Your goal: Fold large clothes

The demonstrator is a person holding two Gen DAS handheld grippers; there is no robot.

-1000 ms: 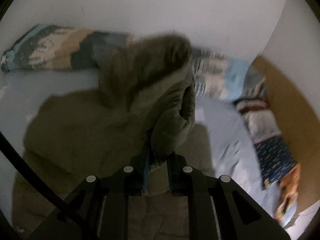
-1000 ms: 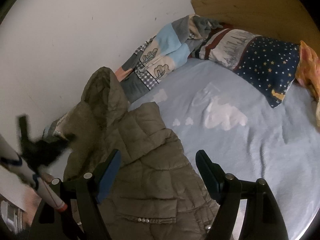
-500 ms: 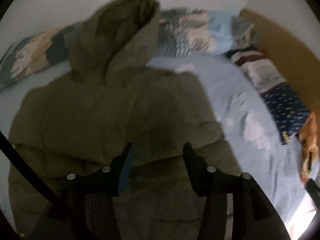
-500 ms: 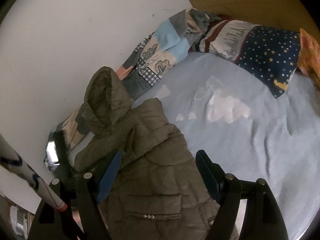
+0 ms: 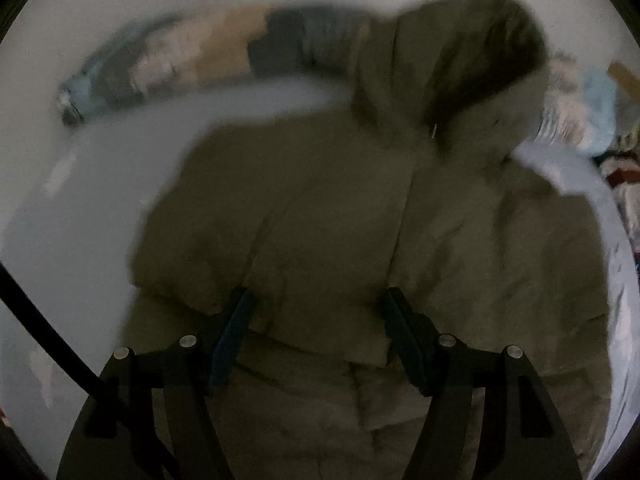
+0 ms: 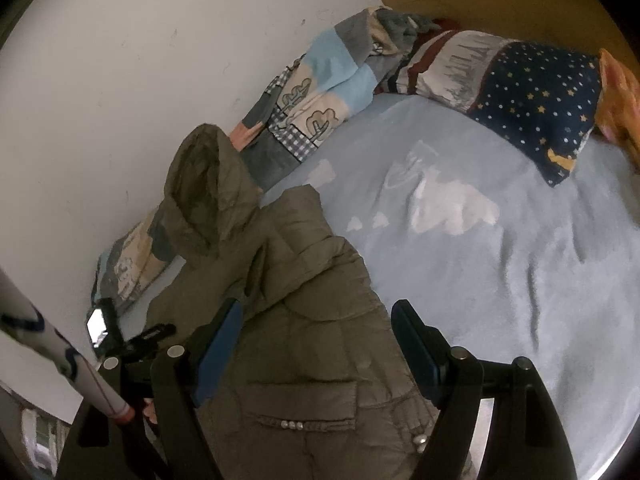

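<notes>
Since half a second ago, the left tongs have swung left, so the olive hooded puffer jacket now fills the frame's centre, its hood at upper right. Both tongs stand released and empty; the right tongs hover over the jacket's lower half. It lies flat on the blue bed sheet, at lower left of the right view, hood against the patchwork quilt.
</notes>
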